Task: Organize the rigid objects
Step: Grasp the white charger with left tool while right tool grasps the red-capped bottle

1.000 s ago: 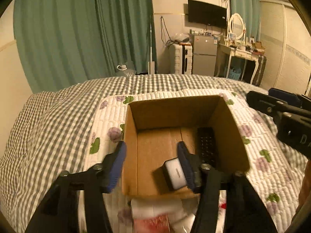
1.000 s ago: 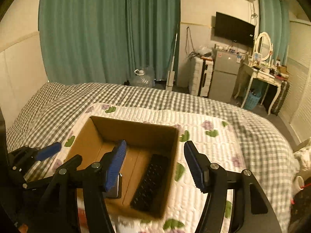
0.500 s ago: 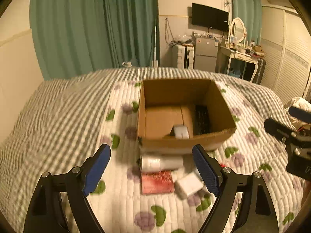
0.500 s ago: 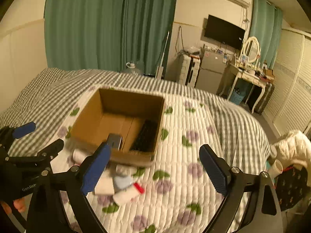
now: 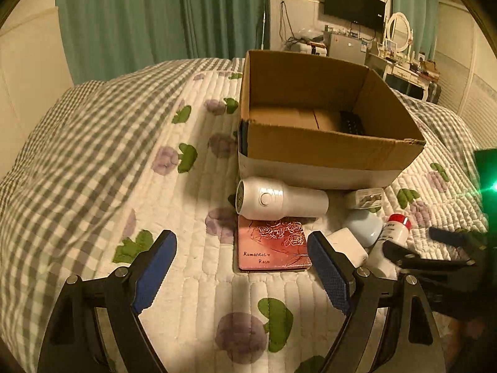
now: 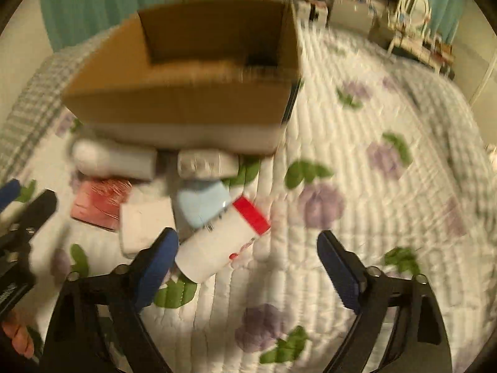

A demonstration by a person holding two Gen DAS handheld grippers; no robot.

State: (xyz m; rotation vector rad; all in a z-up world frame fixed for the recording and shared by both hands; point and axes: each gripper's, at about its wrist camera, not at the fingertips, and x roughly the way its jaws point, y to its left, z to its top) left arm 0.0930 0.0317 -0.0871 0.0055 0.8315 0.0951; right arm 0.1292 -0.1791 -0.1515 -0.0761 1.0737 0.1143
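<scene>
On the quilted floral bedspread, we are holding left gripper and right gripper wide open, empty, facing smooth white cylindrical tumbler, glossy red rose-embossed flat case, brown corrugated cardboard box.

We see a matt brown cardboard box, a glossy white plastic tumbler, a shiny red tin, a soft quilted cloth bedspread.

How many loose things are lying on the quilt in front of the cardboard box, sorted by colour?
White: 4 - tumbler, small box, flat block, red-capped bottle
Pale blue: 1 - rounded case
Red: 1 - Romantic Rose book
Total: 6
</scene>
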